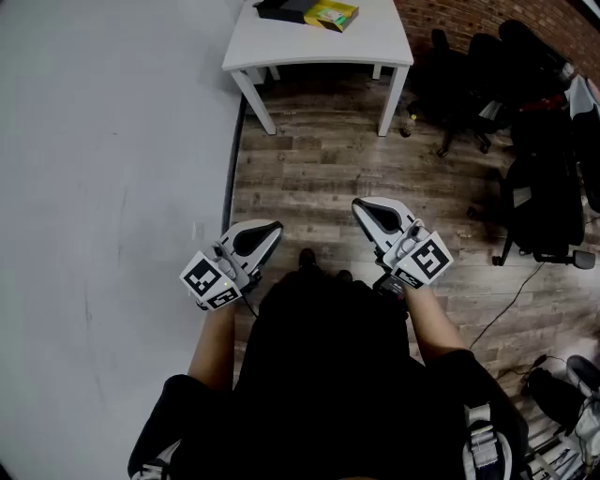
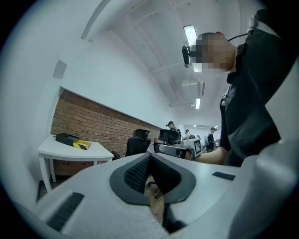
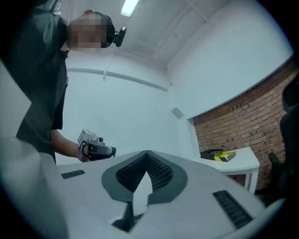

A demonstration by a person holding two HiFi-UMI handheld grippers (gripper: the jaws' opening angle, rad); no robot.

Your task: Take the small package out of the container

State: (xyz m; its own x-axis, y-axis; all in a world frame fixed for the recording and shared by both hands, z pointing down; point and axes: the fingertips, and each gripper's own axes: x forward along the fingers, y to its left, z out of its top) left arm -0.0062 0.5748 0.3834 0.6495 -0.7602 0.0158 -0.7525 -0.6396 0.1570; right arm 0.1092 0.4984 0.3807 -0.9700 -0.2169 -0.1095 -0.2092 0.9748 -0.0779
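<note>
A white table [image 1: 319, 45] stands far ahead of me across the wooden floor. On its far edge lie a black container [image 1: 279, 8] and a small yellow package [image 1: 331, 15] beside it. The container [image 2: 66, 138] and the package [image 2: 83, 145] also show small in the left gripper view, and the same container [image 3: 212, 153] and package [image 3: 227, 156] in the right gripper view. My left gripper [image 1: 273, 229] and right gripper [image 1: 361, 205] are held close to my body, far from the table. Both have their jaws shut, tips touching, with nothing between them.
A white wall [image 1: 103, 187] runs along the left. Black office chairs [image 1: 548, 187] and cables crowd the right side, in front of a brick wall [image 2: 93, 123]. People sit at desks [image 2: 187, 135] in the distance.
</note>
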